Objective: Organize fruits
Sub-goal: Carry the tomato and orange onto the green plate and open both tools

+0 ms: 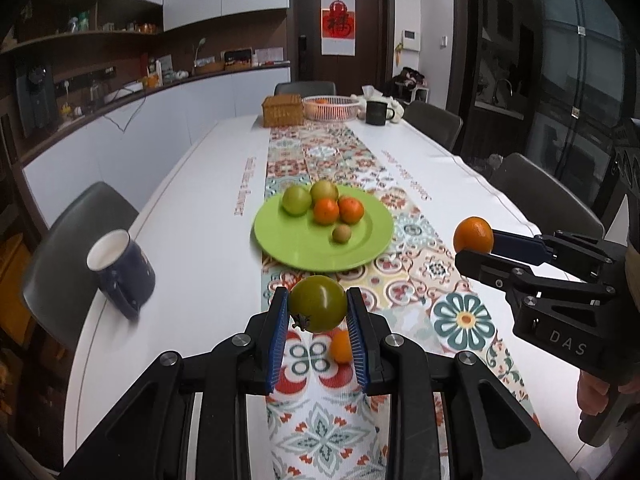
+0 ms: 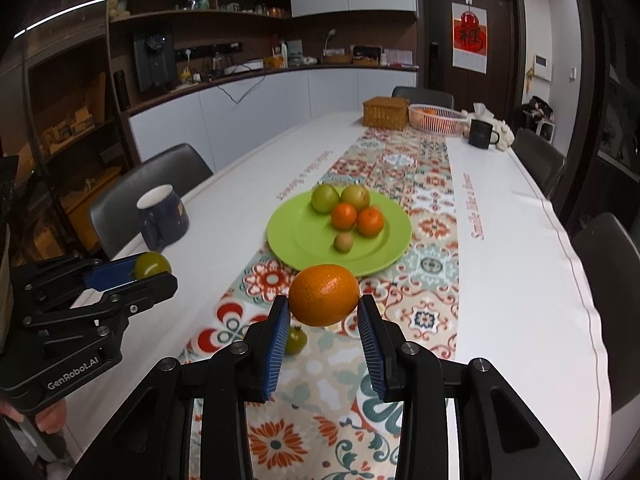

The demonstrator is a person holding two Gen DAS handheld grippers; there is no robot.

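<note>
Left gripper (image 1: 318, 312) clamped on a green tomato (image 1: 318, 304), stem end turned down-left, up off the table (image 1: 192, 240). Right gripper (image 2: 324, 312) squeezing an orange (image 2: 324, 300), long axis crosswise between the pads, airborne too. Green plate (image 1: 288, 248) ahead, holding five fruits. Blue mug (image 1: 120, 272) off left.

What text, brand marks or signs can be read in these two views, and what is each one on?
"DAS": on the body of the right gripper, seen from the left wrist.
"GenRobot.AI": on the body of the left gripper, seen from the right wrist.
"Smile like a flower": red lettering along the tablecloth.
Red poster on the door: one large character, too blurred to read surely.
Lettering on the black mug: too small to read.
</note>
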